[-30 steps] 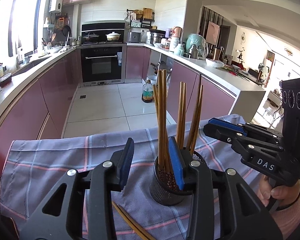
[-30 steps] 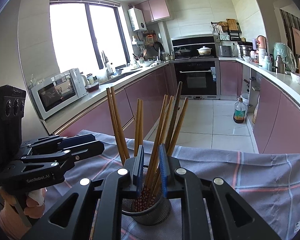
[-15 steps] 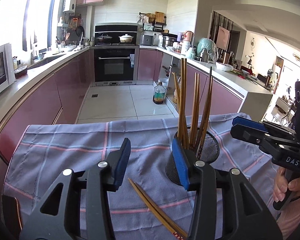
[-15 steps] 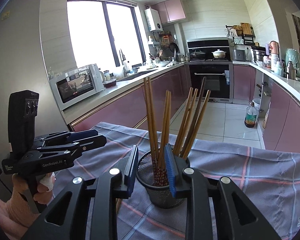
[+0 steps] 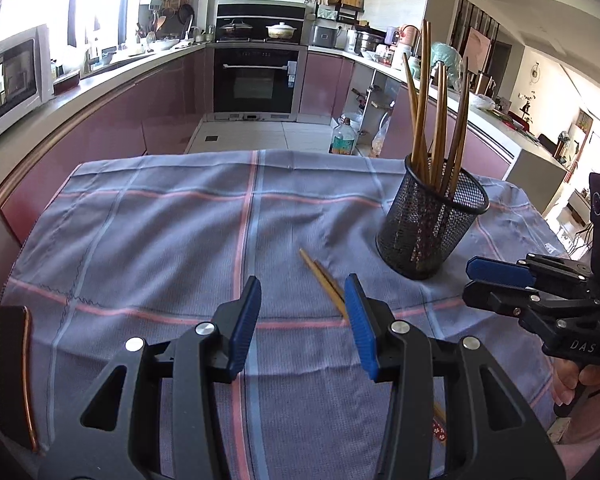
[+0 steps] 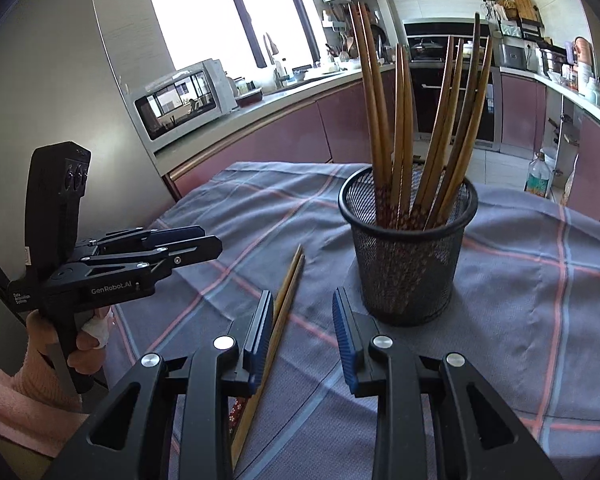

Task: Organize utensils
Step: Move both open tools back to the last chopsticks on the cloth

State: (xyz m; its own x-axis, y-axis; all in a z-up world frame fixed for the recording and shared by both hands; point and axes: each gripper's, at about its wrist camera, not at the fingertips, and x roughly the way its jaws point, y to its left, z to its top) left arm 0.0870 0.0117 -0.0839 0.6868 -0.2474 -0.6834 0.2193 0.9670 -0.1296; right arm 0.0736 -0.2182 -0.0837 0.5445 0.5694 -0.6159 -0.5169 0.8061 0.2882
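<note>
Loose chopsticks (image 6: pixel 278 328): we've got one pair lying flat on the checked cloth (image 5: pixel 160 240), side by side and touching. In the right wrist view the long axis runs from the patterned butt ends near us up to the tapered tips, which point toward the holder and stop just short of its base. In the left wrist view the same pair (image 5: pixel 324 280) runs diagonally, tips up-left, and passes under our blue pad.

Mesh holder (image 6: pixel 408 256): black wire cup, upright on the cloth, toward the far right side in the left wrist view (image 5: pixel 432 224).

What's in it: a bunch of wooden chopsticks (image 6: pixel 416 120), all standing butt-down with tips up, fanning out a bit to both sides. The patterned ends show through the mesh.

Left gripper (image 5: pixel 300 316): fingers spread wide, nothing between them, hovering over the cloth with the loose pair just by its right pad.

Right gripper (image 6: pixel 302 332): also parted, holding nothing. The loose pair lies right along the outside of its left pad (image 6: pixel 260 336); we can't tell if it's touching.

Background: microwave (image 6: pixel 180 100) on the counter, oven (image 5: pixel 256 80) at the far end.
</note>
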